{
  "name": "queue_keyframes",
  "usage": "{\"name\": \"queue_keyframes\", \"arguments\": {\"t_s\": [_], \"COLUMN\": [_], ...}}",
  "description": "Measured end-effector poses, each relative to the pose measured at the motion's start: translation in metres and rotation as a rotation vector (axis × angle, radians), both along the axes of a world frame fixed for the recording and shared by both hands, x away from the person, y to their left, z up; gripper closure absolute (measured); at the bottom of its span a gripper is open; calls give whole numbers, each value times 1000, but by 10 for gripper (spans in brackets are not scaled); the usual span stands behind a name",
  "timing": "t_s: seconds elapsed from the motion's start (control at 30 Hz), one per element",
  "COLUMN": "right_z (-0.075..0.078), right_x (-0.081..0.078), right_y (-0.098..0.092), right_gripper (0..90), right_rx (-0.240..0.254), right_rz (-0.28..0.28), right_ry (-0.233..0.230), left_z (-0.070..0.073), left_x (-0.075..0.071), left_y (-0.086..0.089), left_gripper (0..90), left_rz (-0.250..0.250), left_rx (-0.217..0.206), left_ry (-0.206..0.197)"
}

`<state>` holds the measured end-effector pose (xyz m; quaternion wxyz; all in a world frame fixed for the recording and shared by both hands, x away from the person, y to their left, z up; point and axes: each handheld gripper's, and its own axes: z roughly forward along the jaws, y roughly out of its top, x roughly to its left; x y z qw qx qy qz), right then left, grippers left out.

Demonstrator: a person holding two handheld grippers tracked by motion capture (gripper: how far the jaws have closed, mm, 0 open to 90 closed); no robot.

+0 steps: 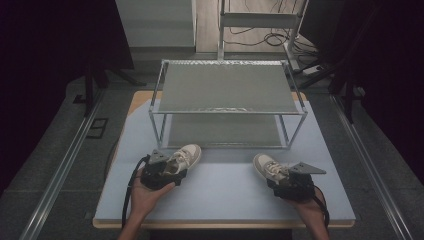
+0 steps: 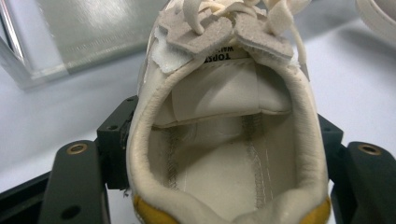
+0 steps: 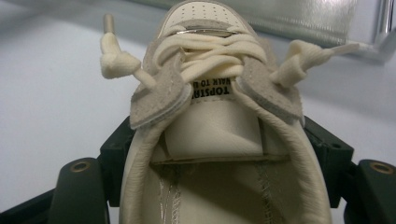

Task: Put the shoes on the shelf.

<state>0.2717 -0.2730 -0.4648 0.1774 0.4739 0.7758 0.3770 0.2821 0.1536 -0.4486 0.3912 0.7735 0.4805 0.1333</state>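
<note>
you've got a cream shoe in each claw here, both down on the pale tabletop (image 1: pixel 225 187) in front of the metal rack (image 1: pixel 227 102). the left shoe (image 1: pixel 184 157) sits toe toward the rack's lower shelf, heel end inside your left claw (image 1: pixel 161 172); in the left gripper view the black jaws stand on either side of the heel collar (image 2: pixel 224 140) and look pressed against it, so call that clamped on the shoe. same story on the other side: the right shoe (image 1: pixel 270 167) has its heel in your right claw (image 1: pixel 292 182), jaws flanking the collar (image 3: pixel 219 154) and squeezing in.

handling-wise, these look light, and soft where you're holding. that padded collar will give under pressure, so the grip could flex or twist if you swing fast. the stiffer hold is probably lower at the heel counter. the laces (image 3: pixel 210 53) are loose with knotted ends, so mind them snagging on the rack frame.

writing: each tongue label reads "topst" before it's cut off, and the right one adds "walk to" beneath. i can't make out the rest.
</note>
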Motion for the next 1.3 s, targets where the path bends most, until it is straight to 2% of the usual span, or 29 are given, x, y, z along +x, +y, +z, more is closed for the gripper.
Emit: {"name": "queue_keyframes", "arguments": {"t_s": [0.17, 0.43, 0.53, 0.77, 0.97, 1.3], "right_z": [6, 10, 10, 15, 19, 22], "right_x": [6, 20, 26, 40, 52, 67], "right_y": [8, 20, 24, 32, 39, 50], "right_gripper": [282, 281, 281, 280, 280, 279], "right_rx": [5, 12, 18, 23, 12, 7], "right_rz": [5, 2, 0, -19, -21, -25], "right_ry": [-17, -26, -25, -34, -48, -48], "left_z": [1, 2, 3, 4, 4, 6], "left_x": [7, 19, 24, 41, 55, 68], "left_y": [-3, -9, -13, -21, -30, -42], "left_gripper": [304, 304, 304, 304, 304, 304], "left_rz": [-9, -11, -19, -30, -34, -39], "left_rx": [9, -28, -29, -58, -50, -60], "left_ry": [-7, -10, -14, -22, -29, -35]}}
